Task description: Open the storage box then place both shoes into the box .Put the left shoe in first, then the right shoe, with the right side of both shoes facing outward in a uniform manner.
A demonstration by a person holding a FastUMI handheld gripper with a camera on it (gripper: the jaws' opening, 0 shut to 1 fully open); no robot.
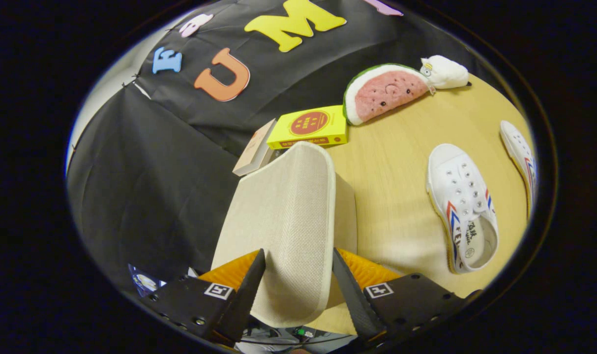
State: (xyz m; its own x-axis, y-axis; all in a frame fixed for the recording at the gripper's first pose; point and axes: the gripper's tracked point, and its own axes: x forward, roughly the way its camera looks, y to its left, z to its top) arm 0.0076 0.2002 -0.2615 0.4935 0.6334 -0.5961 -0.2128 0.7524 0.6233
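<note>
Box-opening step under way: the gripper [298, 275] has both fingers pressed on the beige fabric lid [286, 221] of the storage box [345, 211], lid raised and standing up between them. Neither shoe is loaded yet. The nearer white shoe [461, 206] lies on the wooden table [392, 196] beside the box; the second shoe [520, 152] lies beyond it. Left shoe first, then right, both remain.

I see a light wooden tabletop [392, 172] under even light, with black cloth wall [146, 187] draped behind it and a pale strip of wall [112, 73] beyond.
</note>
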